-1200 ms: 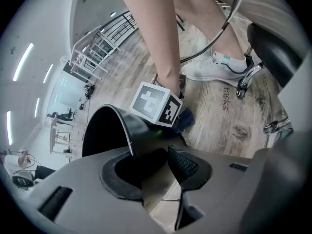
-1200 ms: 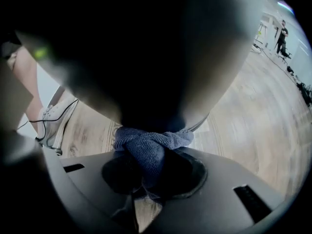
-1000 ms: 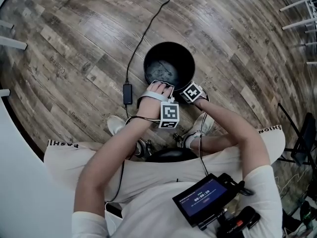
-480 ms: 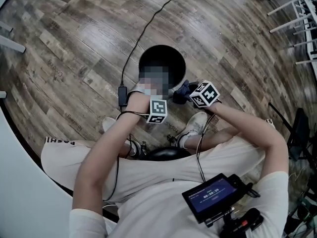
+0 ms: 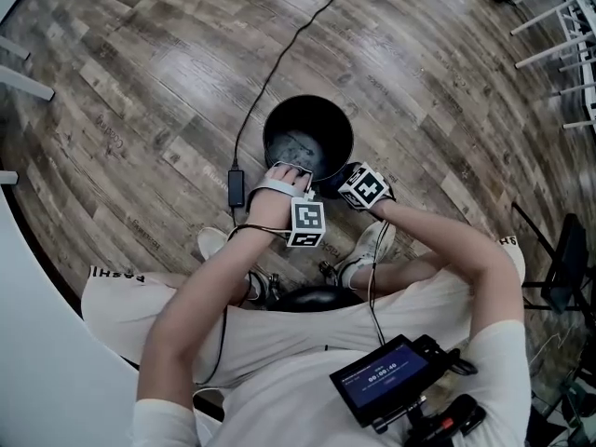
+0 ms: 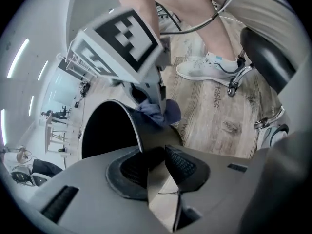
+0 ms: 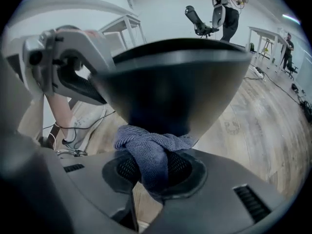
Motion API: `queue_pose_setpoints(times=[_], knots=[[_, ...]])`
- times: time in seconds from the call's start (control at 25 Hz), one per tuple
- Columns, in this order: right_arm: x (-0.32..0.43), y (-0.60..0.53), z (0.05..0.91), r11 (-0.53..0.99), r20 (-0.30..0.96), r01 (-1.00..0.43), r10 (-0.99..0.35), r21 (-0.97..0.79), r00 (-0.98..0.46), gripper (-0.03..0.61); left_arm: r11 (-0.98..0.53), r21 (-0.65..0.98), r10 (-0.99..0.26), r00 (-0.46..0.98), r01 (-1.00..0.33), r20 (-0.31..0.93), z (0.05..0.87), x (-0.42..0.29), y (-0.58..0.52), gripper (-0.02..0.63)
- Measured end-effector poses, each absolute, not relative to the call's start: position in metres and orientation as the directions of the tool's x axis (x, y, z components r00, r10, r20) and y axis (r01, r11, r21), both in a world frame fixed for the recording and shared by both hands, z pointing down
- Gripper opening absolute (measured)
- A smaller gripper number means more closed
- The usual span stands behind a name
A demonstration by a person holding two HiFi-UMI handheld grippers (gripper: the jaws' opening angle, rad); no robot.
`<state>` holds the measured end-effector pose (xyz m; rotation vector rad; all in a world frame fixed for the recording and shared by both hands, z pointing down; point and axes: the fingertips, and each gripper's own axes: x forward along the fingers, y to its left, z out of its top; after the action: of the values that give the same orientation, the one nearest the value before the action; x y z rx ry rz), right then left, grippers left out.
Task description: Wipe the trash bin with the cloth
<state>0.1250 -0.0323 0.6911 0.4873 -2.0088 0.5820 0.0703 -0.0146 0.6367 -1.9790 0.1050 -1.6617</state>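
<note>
The wooden floor [image 5: 140,82] carries the black trash bin [image 5: 321,110], upright just ahead of your shoes [image 5: 374,240]. Your left gripper [image 6: 161,152] has just been closing, and its jaws now pinch the bin's near rim. Your right gripper [image 7: 153,172] is clamped on the blue cloth [image 7: 146,143], which is bunched against the bin's outer wall.

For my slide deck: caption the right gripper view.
Right gripper holds a blue cloth against the outside of the trash bin.
</note>
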Motion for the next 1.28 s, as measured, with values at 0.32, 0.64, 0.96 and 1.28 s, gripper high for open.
queue_pose_setpoints(times=[0.32,0.64,0.96,1.28], knots=[[0.133,-0.040,0.803,0.825,0.932,-0.544,-0.064,-0.152,-0.357,0.095,-0.872,-0.436,-0.378,0.258,0.224,0.889,0.635,0.084,-0.020,0.115],[0.139,-0.039,0.824,0.704,0.923,-0.669,-0.050,-0.239,-0.382,0.095,-0.883,-0.426,-0.360,0.298,0.198,0.884,0.635,0.096,-0.025,0.117],[0.147,-0.013,0.724,0.728,0.890,-0.609,0.002,-0.313,-0.455,0.095,-0.880,-0.347,-0.275,0.248,0.324,0.929,0.629,0.070,-0.029,0.219],[0.126,-0.031,0.606,0.743,0.818,-0.602,-0.131,-0.292,-0.560,0.095,-0.808,-0.408,-0.410,0.093,0.425,0.907,0.650,0.027,-0.043,0.151]])
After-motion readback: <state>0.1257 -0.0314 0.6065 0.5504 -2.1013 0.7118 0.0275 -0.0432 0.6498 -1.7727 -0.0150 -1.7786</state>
